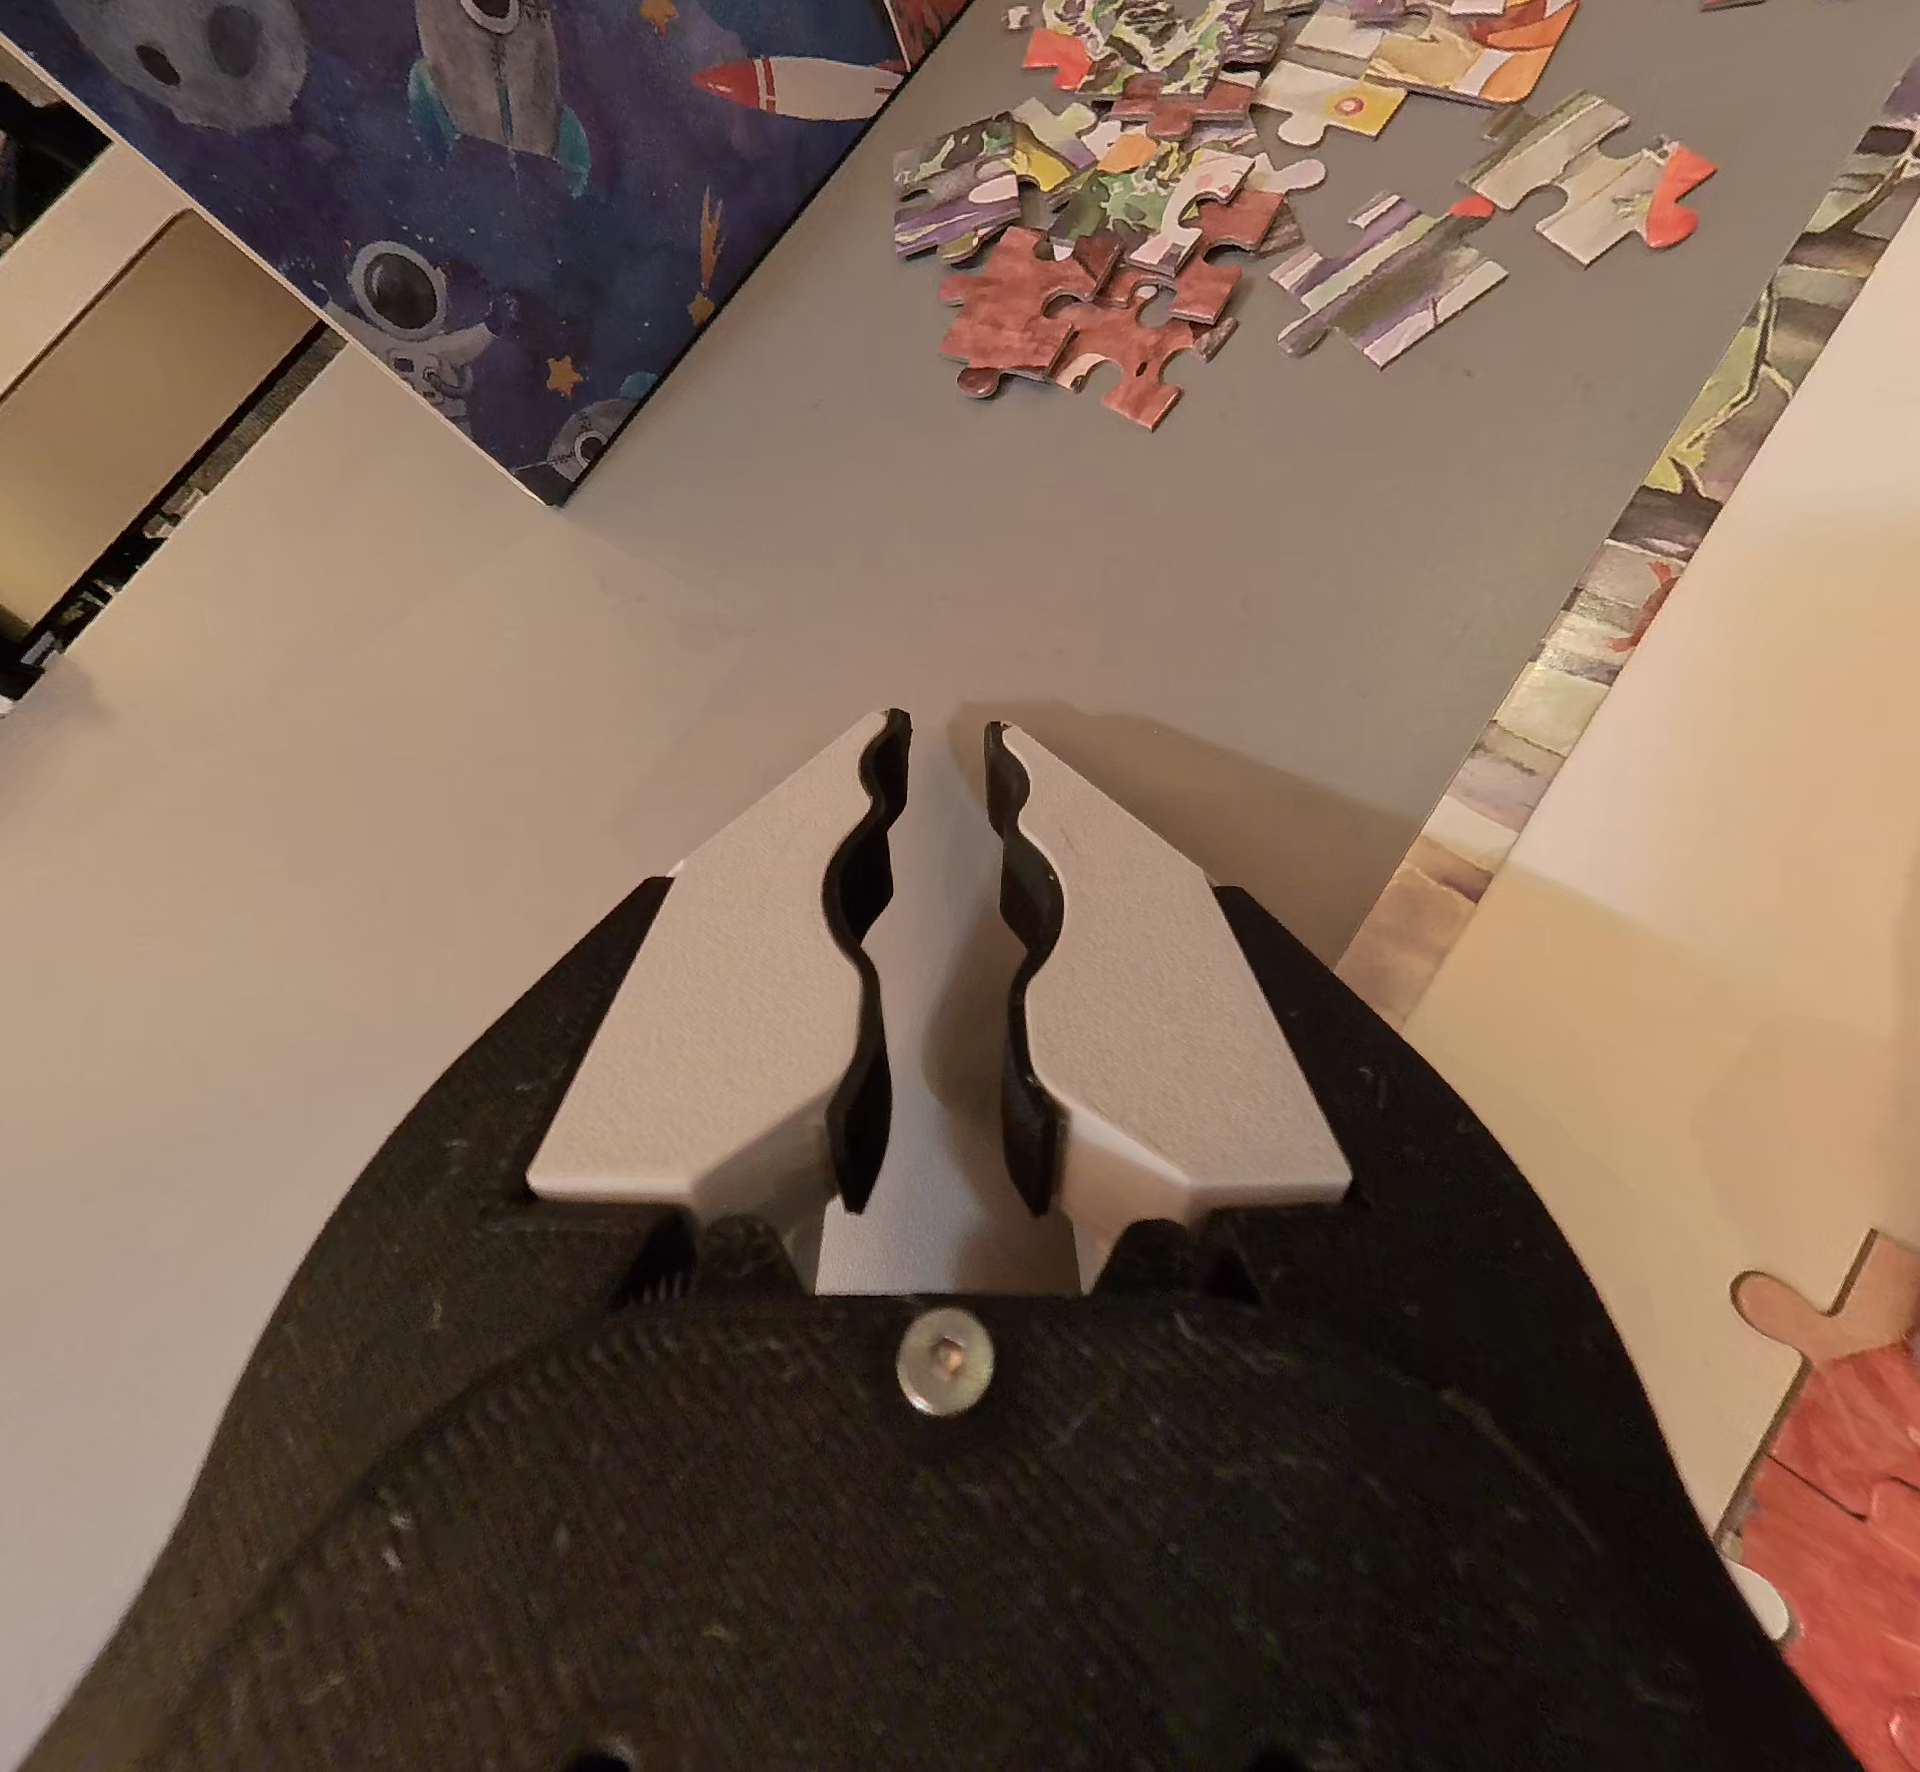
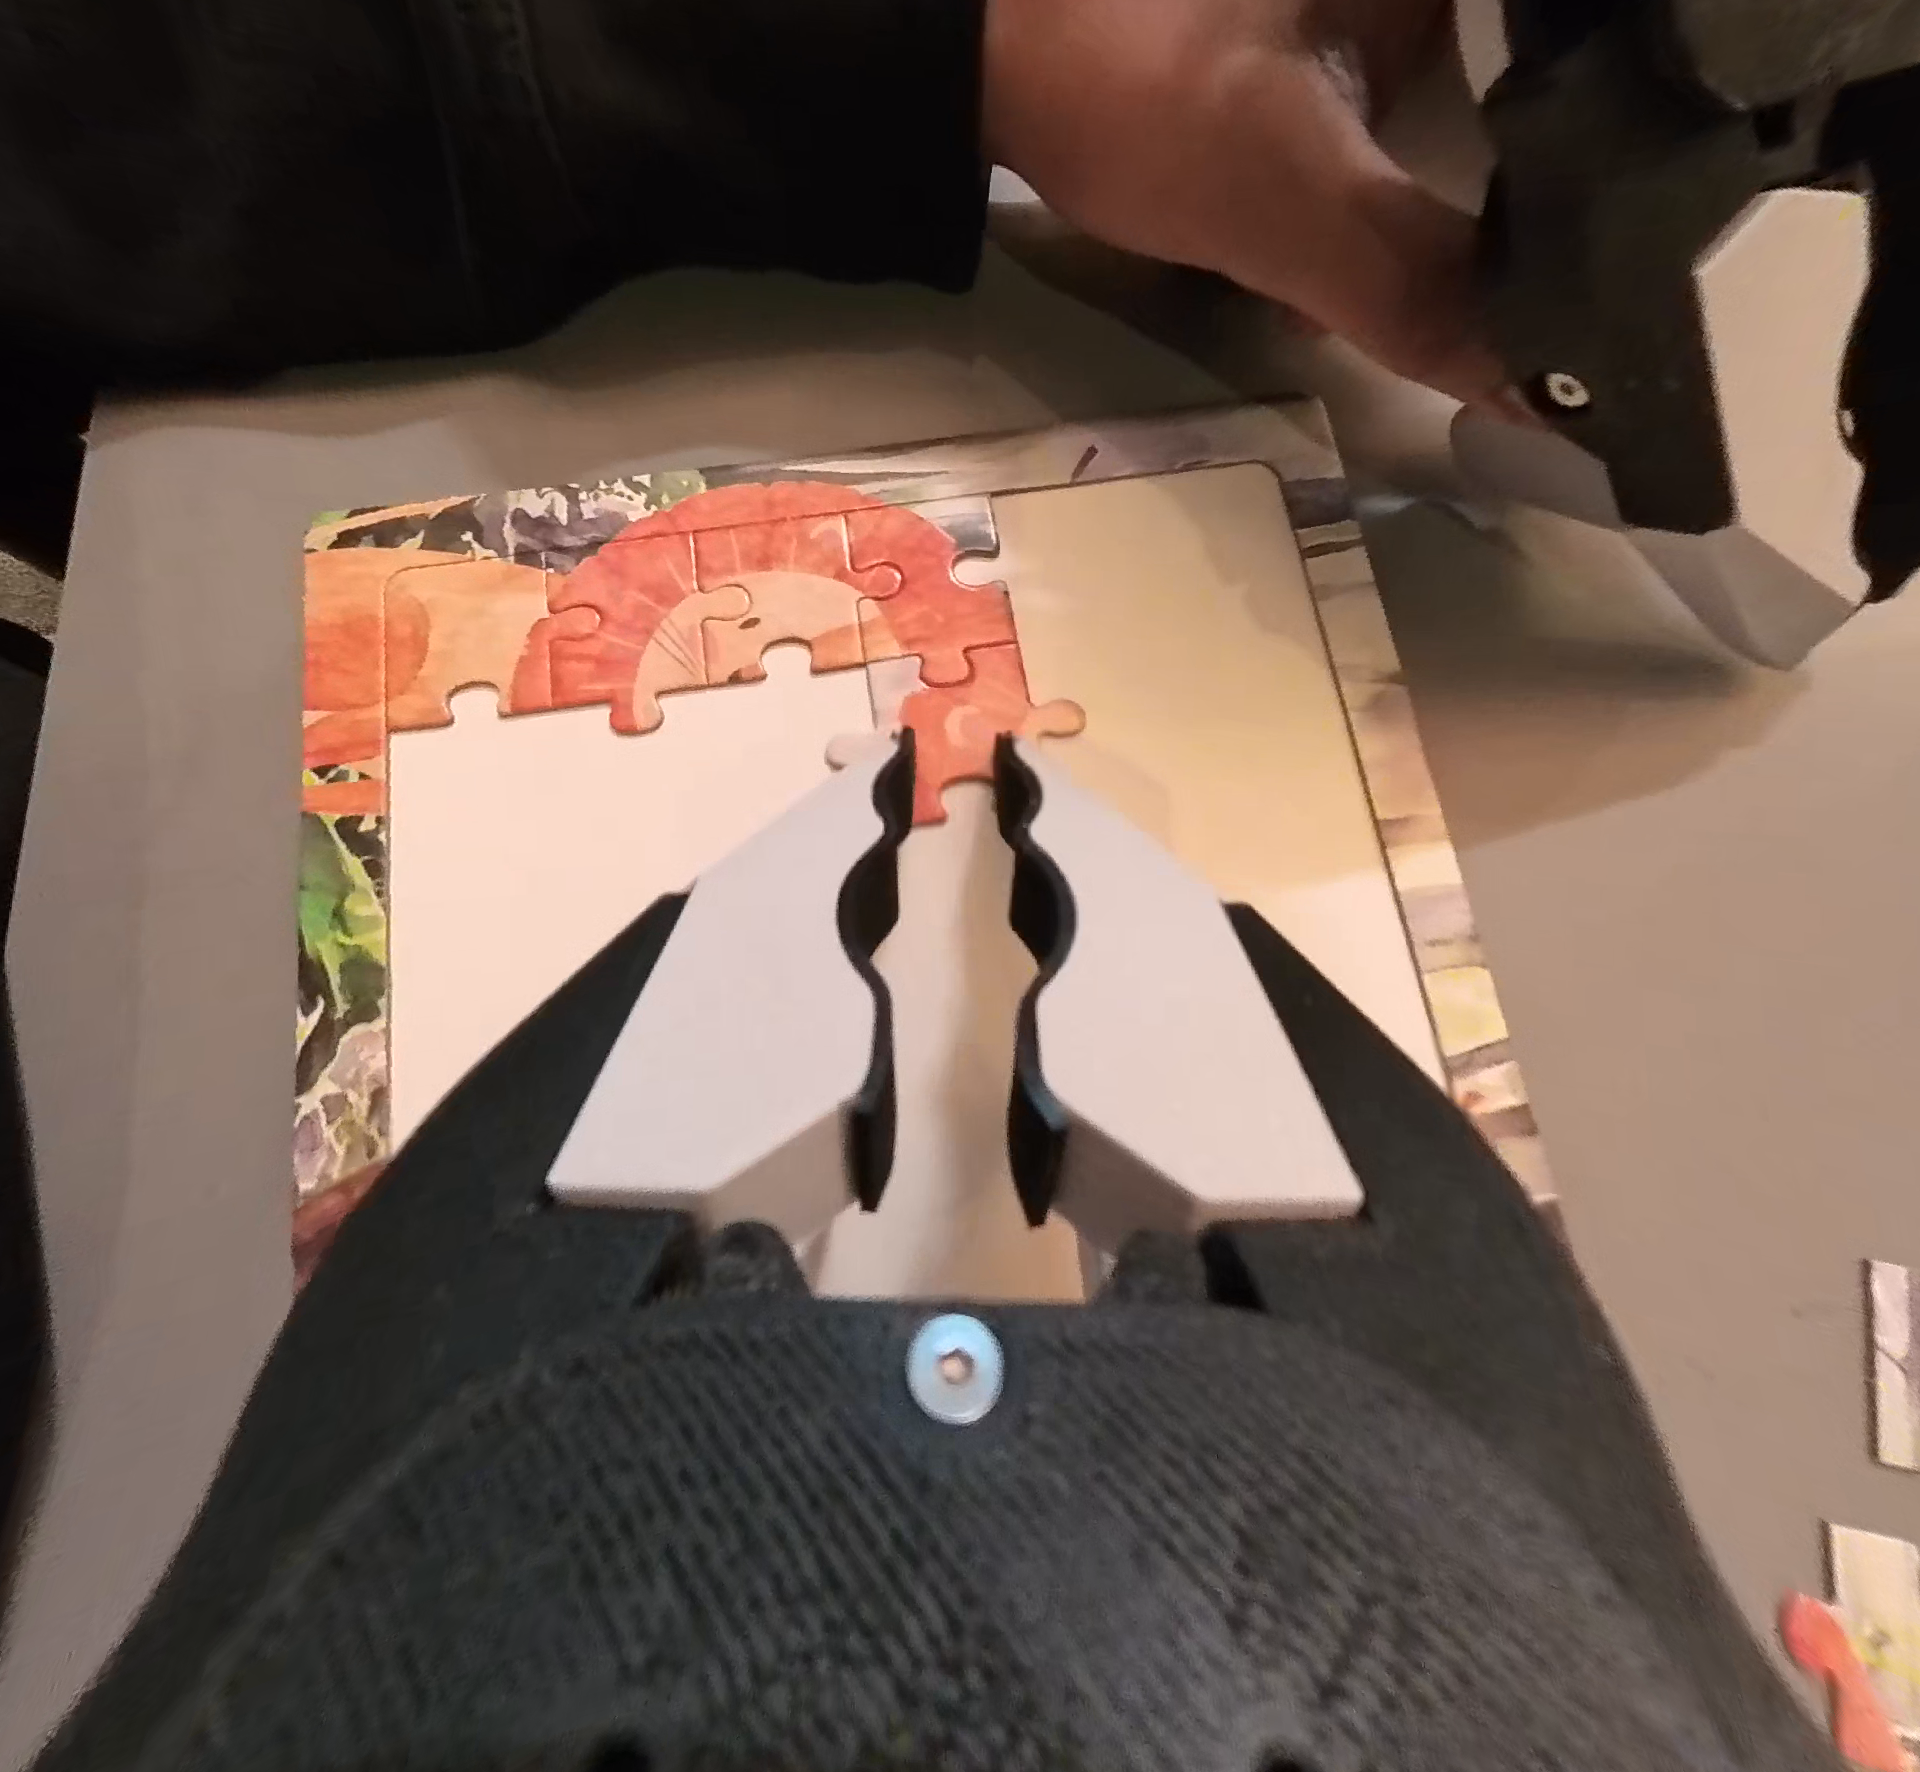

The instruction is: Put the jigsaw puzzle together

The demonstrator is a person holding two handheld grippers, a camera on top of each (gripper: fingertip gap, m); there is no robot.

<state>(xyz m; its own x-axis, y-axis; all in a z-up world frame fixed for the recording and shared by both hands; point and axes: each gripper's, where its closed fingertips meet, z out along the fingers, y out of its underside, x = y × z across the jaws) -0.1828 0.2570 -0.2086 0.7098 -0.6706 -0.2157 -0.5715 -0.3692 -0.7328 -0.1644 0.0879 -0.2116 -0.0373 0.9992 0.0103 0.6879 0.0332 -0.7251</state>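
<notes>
An orange jigsaw piece [image 2: 951,766] sits gripped between the tips of the right gripper [image 2: 953,748], held at the open edge of the joined orange pieces [image 2: 769,616] in the puzzle tray [image 2: 343,901], probably to seat it. Only the left wrist view shows the loose pieces [image 1: 1226,164] heaped beyond the empty, slightly parted left gripper [image 1: 945,725], beside a space-themed box [image 1: 436,112].

Pale beige desk [image 1: 312,839] in warm light, soft shadows across its surface, desk edge at far left, pale cream furniture panels [image 1: 114,340] beyond it, dark gaps between them, detail there unclear
</notes>
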